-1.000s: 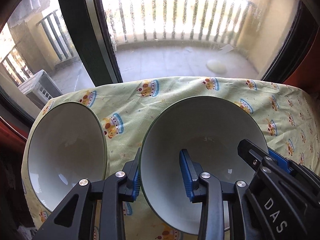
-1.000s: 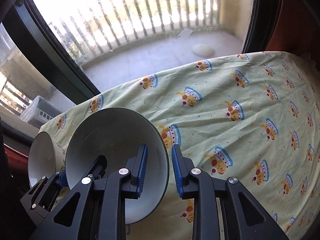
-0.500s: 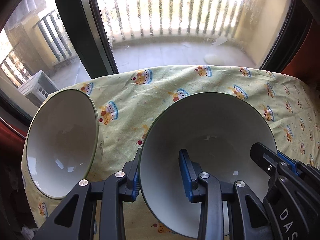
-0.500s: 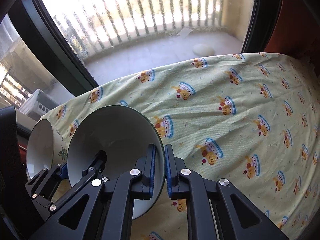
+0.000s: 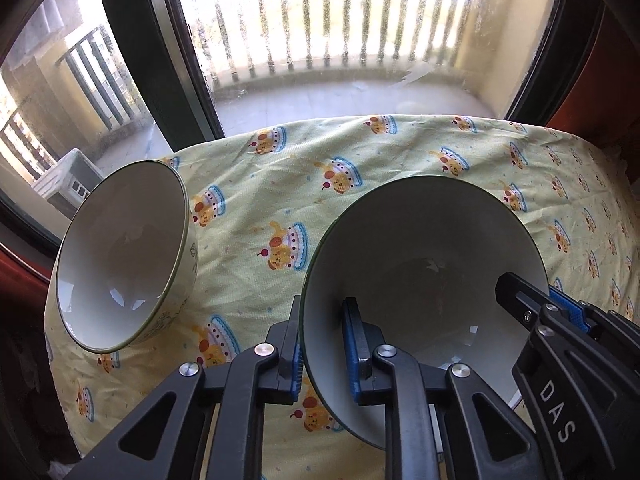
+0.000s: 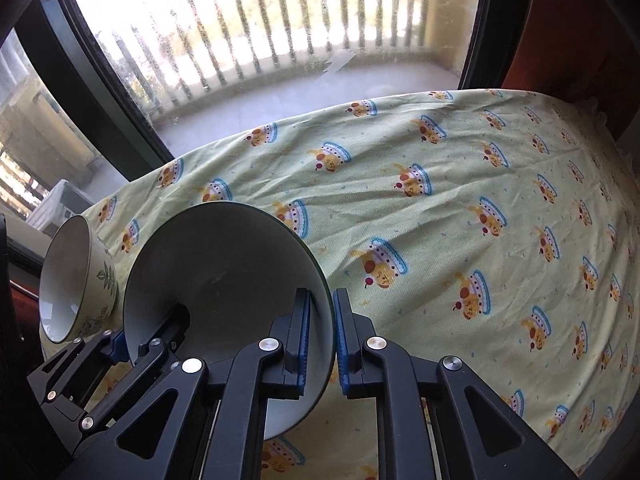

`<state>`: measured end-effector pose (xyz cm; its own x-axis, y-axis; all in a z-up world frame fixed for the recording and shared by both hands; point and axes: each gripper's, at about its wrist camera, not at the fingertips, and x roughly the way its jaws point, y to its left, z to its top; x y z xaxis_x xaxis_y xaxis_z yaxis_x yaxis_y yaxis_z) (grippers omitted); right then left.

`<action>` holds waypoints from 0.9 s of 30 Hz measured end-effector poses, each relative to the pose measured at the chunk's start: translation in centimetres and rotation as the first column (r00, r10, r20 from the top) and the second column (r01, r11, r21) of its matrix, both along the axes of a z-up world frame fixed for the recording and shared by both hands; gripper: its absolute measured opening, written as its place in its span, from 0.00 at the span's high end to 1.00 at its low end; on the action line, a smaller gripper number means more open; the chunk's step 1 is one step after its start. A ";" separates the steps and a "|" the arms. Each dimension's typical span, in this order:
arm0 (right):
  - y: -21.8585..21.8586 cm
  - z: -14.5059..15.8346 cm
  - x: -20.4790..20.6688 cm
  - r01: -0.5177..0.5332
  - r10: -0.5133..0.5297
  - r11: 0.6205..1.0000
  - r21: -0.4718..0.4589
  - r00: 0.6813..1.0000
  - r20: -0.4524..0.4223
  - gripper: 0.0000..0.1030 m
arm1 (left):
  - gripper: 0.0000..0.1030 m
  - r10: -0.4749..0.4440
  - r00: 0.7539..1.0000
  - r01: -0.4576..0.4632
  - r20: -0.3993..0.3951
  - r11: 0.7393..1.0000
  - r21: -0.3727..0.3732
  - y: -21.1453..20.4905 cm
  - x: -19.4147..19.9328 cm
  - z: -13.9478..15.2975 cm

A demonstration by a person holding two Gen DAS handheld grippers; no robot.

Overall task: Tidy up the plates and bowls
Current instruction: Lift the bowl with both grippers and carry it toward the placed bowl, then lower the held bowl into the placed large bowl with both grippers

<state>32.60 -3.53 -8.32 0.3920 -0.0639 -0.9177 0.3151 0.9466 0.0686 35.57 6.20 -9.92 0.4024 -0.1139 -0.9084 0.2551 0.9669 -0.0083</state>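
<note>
A large white bowl with a green rim (image 5: 424, 256) is held above the table by both grippers. My left gripper (image 5: 324, 344) is shut on its left rim, one finger inside and one outside. My right gripper (image 6: 322, 332) is shut on its right rim; the bowl also shows in the right wrist view (image 6: 224, 276). The right gripper's fingers (image 5: 560, 312) show at the bowl's right side in the left wrist view. A smaller white bowl with a green leaf pattern (image 5: 124, 256) stands on the table at the left, also in the right wrist view (image 6: 76, 276).
The table is covered with a yellow-green cloth printed with cakes (image 6: 460, 208). A big window with a dark frame (image 5: 168, 52) runs just behind the table's far edge. The cloth's left edge (image 5: 60, 360) drops off beside the small bowl.
The right gripper's jaws have closed onto the large bowl's rim. The large bowl has lifted and shifted right, away from the small bowl.
</note>
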 end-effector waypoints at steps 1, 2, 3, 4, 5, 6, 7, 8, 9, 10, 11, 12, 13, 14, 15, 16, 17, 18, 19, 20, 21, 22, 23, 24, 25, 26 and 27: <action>0.0 -0.1 0.1 -0.002 0.002 1.000 -0.008 1.000 -0.005 0.84 | 0.86 0.000 1.000 0.001 -0.001 1.000 0.004 0.0 -0.1 0.0; 0.0 -0.1 0.0 -0.009 0.009 1.000 -0.014 1.000 -0.006 0.84 | 0.86 0.000 1.000 0.000 -0.002 1.000 0.006 0.0 -0.2 0.0; 0.0 -0.1 -0.1 -0.008 0.008 1.000 -0.014 1.000 -0.004 0.84 | 0.87 -0.001 1.000 0.001 -0.003 1.000 0.008 0.0 -0.4 0.1; 0.0 0.0 -0.3 -0.007 0.007 1.000 -0.013 1.000 -0.005 0.84 | 0.87 -0.004 1.000 0.005 -0.010 1.000 0.008 0.0 -0.5 0.0; 0.0 0.0 -0.4 -0.012 0.012 1.000 -0.016 1.000 -0.007 0.85 | 0.87 -0.008 1.000 0.009 -0.018 1.000 0.007 -0.1 -0.7 0.0; 0.0 0.0 -0.7 -0.012 0.012 1.000 -0.019 1.000 -0.010 0.85 | 0.86 -0.011 1.000 0.011 -0.023 1.000 0.005 -0.1 -0.9 0.0; 0.0 0.1 -0.9 -0.010 0.010 1.000 -0.023 1.000 -0.011 0.85 | 0.86 -0.013 1.000 0.013 -0.027 1.000 0.004 -0.1 -1.1 0.0; 0.0 0.1 -1.2 -0.012 0.012 1.000 -0.028 1.000 -0.011 0.85 | 0.86 -0.013 0.999 0.013 -0.031 1.000 0.000 -0.1 -1.3 0.1; 0.0 0.2 -1.4 -0.011 0.011 0.999 -0.031 1.000 -0.011 0.85 | 0.87 -0.011 0.999 0.011 -0.033 1.000 -0.001 -0.1 -1.6 0.1; -0.1 0.3 -1.7 -0.012 0.011 0.999 -0.032 1.000 -0.011 0.85 | 0.86 -0.007 0.999 0.007 -0.034 1.000 -0.002 -0.1 -1.9 0.2; -0.1 0.4 -2.0 -0.014 0.014 0.999 -0.033 1.000 -0.009 0.85 | 0.87 -0.002 0.999 0.002 -0.037 1.000 -0.003 -0.1 -2.2 0.3; -0.1 0.5 -2.2 -0.017 0.016 0.999 -0.032 1.000 -0.008 0.85 | 0.86 0.004 0.999 -0.004 -0.039 1.000 -0.006 0.0 -2.5 0.5; -0.1 0.7 -2.5 -0.020 0.020 0.999 -0.032 1.000 -0.008 0.85 | 0.86 0.010 0.999 -0.010 -0.041 1.000 -0.008 0.0 -2.9 0.6; -0.1 0.9 -2.9 -0.026 0.026 0.999 -0.035 1.000 -0.005 0.85 | 0.86 0.016 0.999 -0.017 -0.044 1.000 -0.012 0.0 -3.2 0.7; -0.1 1.1 -3.2 -0.031 0.031 0.999 -0.037 1.000 -0.001 0.85 | 0.86 0.023 0.999 -0.024 -0.044 1.000 -0.014 0.0 -3.6 0.9; -0.1 1.3 -3.5 -0.036 0.036 0.999 -0.037 0.999 0.001 0.85 | 0.86 0.029 0.999 -0.030 -0.041 0.999 -0.014 0.0 -4.0 1.1; -0.1 1.5 -3.9 -0.041 0.041 0.998 -0.037 0.999 0.006 0.85 | 0.86 0.038 0.999 -0.038 -0.038 0.999 -0.013 0.0 -4.4 1.3; -0.2 1.7 -4.2 -0.048 0.048 0.998 -0.036 0.999 0.009 0.85 | 0.86 0.046 0.998 -0.047 -0.036 0.999 -0.013 -0.1 -4.8 1.6; -0.2 1.9 -4.5 -0.052 0.052 0.998 -0.031 0.999 0.010 0.85 | 0.86 0.053 0.998 -0.054 -0.031 0.998 -0.013 -0.2 -5.3 1.8; -0.3 2.1 -4.9 -0.058 0.059 0.998 -0.028 0.998 0.013 0.85 | 0.86 0.062 0.998 -0.062 -0.026 0.998 -0.011 -0.3 -5.7 2.1; -0.5 2.3 -5.2 -0.066 0.066 0.997 -0.026 0.998 0.017 0.85 | 0.86 0.072 0.997 -0.072 -0.021 0.997 -0.010 -0.4 -6.1 2.4; -0.6 2.6 -5.6 -0.075 0.075 0.997 -0.024 0.997 0.021 0.85 | 0.86 0.083 0.996 -0.083 -0.015 0.997 -0.009 -0.6 -6.5 2.6; -0.8 2.8 -5.9 -0.084 0.085 0.996 -0.020 0.996 0.024 0.85 | 0.86 0.095 0.995 -0.095 -0.010 0.995 -0.008 -0.7 -6.9 2.9; -1.1 3.0 -6.1 -0.096 0.096 0.995 -0.016 0.995 0.027 0.85 | 0.86 0.108 0.994 -0.108 -0.008 0.994 -0.009 -1.0 -7.3 3.1; -1.4 3.2 -6.4 -0.108 0.108 0.994 -0.011 0.994 0.029 0.85 | 0.86 0.122 0.993 -0.122 -0.006 0.993 -0.010 -1.2 -7.7 3.3; -1.6 3.4 -6.6 -0.120 0.120 0.993 -0.006 0.992 0.031 0.85 | 0.86 0.134 0.991 -0.134 -0.004 0.991 -0.011 -1.5 -8.0 3.5; -1.9 3.6 -6.9 -0.131 0.131 0.991 -0.001 0.991 0.032 0.85 | 0.86 0.145 0.989 -0.145 0.001 0.989 -0.011 -1.8 -8.3 3.7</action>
